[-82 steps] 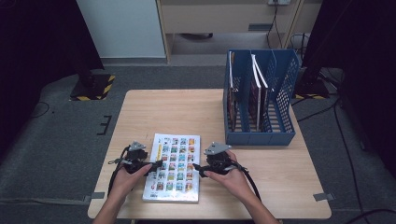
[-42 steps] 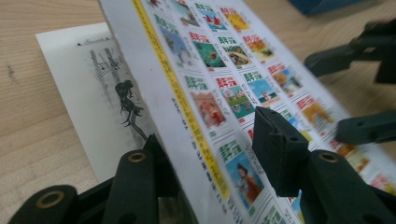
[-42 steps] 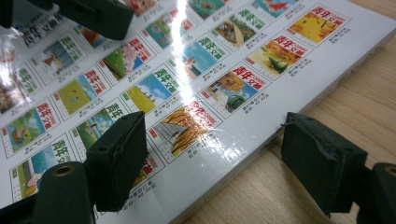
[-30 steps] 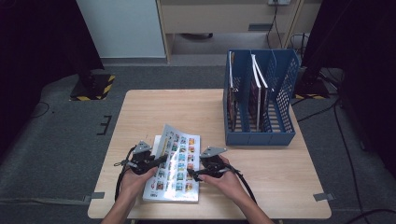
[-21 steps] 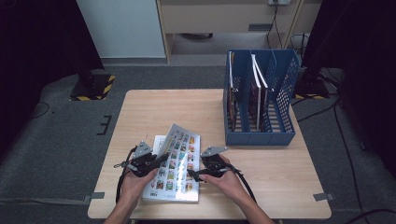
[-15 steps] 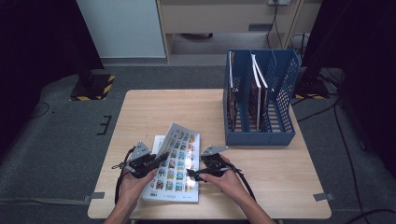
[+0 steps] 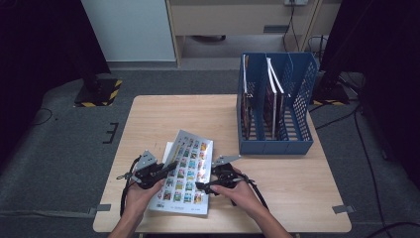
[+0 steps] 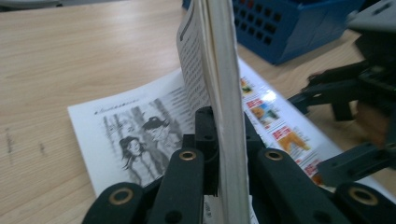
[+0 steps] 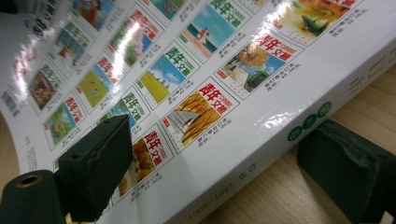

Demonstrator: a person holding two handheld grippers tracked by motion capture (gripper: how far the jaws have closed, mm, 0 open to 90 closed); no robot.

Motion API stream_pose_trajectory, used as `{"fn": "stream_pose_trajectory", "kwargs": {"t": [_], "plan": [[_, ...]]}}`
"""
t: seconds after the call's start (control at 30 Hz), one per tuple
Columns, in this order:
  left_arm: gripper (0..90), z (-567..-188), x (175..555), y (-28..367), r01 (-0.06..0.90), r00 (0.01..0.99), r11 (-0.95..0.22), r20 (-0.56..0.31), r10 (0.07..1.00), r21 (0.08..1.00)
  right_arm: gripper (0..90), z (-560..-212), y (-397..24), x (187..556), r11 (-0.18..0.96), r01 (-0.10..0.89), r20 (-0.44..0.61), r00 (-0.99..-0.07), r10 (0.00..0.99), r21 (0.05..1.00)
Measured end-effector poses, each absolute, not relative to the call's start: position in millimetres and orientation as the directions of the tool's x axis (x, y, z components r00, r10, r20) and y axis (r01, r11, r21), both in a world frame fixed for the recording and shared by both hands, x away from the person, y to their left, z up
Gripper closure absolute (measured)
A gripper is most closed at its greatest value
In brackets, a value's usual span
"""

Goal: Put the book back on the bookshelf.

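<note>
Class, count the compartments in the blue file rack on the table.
3, side by side in the blue file rack: left and middle compartments hold books, the right looks empty, though its mesh wall may hide something.

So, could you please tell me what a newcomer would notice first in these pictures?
Probably the glossy magazine with colourful picture tiles at the near edge of the pale wooden table, its cover lifted by the left gripper. The right gripper straddles its spine, open. A blue mesh file rack stands at the far right.
</note>
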State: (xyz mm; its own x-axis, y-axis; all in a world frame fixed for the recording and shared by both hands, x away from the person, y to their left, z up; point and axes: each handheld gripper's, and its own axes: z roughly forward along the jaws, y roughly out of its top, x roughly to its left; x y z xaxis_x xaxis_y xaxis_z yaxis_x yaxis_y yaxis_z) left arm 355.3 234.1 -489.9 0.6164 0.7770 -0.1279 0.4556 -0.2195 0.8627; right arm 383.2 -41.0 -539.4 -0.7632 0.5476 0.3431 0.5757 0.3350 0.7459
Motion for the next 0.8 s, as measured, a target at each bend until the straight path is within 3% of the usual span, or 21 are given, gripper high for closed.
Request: {"fn": "stream_pose_trajectory", "kwargs": {"t": [0.07, 0.17, 0.27, 0.37, 0.5, 0.53, 0.57, 0.7, 0.73, 0.8], "plan": [[76.6, -493.0, 359.0, 236.9, 0.46, 0.574, -0.208, -0.11, 0.811, 0.863, 11.4, -539.4, -41.0, 383.0, 0.336, 0.575, 0.34, -0.763, 0.549, 0.746], [53.3, -493.1, 362.7, 247.3, 0.464, 0.5, -0.187, -0.082, 0.862, 0.866, 11.5, -539.3, -40.2, 382.5, 0.343, 0.568, 0.328, -0.766, 0.552, 0.748], [45.6, -495.3, 364.5, 257.7, 0.453, 0.478, -0.247, 0.001, 0.878, 0.857, 11.6, -539.4, -40.0, 382.4, 0.344, 0.566, 0.325, -0.767, 0.553, 0.75], [36.6, -502.4, 370.2, 264.1, 0.468, 0.518, -0.265, -0.019, 0.855, 0.843, 11.6, -539.4, -40.1, 382.5, 0.343, 0.567, 0.327, -0.767, 0.553, 0.749], [31.2, -512.6, 372.2, 262.6, 0.558, 0.505, -0.24, -0.095, 0.858, 0.795, 11.6, -539.4, -40.6, 382.9, 0.342, 0.569, 0.331, -0.767, 0.55, 0.748], [30.7, -514.2, 375.6, 262.0, 0.534, 0.533, -0.239, -0.104, 0.84, 0.811, 11.6, -539.4, -41.0, 383.0, 0.34, 0.573, 0.338, -0.765, 0.548, 0.746], [29.9, -514.5, 374.0, 262.0, 0.562, 0.501, -0.23, -0.106, 0.859, 0.795, 11.6, -539.5, -41.3, 383.4, 0.333, 0.576, 0.345, -0.763, 0.547, 0.746], [26.9, -522.5, 378.2, 259.8, 0.56, 0.548, -0.274, -0.102, 0.83, 0.782, 11.7, -539.6, -42.2, 384.9, 0.326, 0.585, 0.358, -0.758, 0.545, 0.742], [25.0, -522.2, 373.9, 258.4, 0.611, 0.507, -0.271, -0.106, 0.855, 0.744, 11.7, -539.8, -41.9, 386.0, 0.324, 0.584, 0.358, -0.758, 0.545, 0.744], [23.2, -524.4, 373.4, 255.9, 0.614, 0.508, -0.262, -0.118, 0.853, 0.745, 11.6, -540.1, -41.2, 388.9, 0.314, 0.591, 0.369, -0.753, 0.545, 0.743]]}}
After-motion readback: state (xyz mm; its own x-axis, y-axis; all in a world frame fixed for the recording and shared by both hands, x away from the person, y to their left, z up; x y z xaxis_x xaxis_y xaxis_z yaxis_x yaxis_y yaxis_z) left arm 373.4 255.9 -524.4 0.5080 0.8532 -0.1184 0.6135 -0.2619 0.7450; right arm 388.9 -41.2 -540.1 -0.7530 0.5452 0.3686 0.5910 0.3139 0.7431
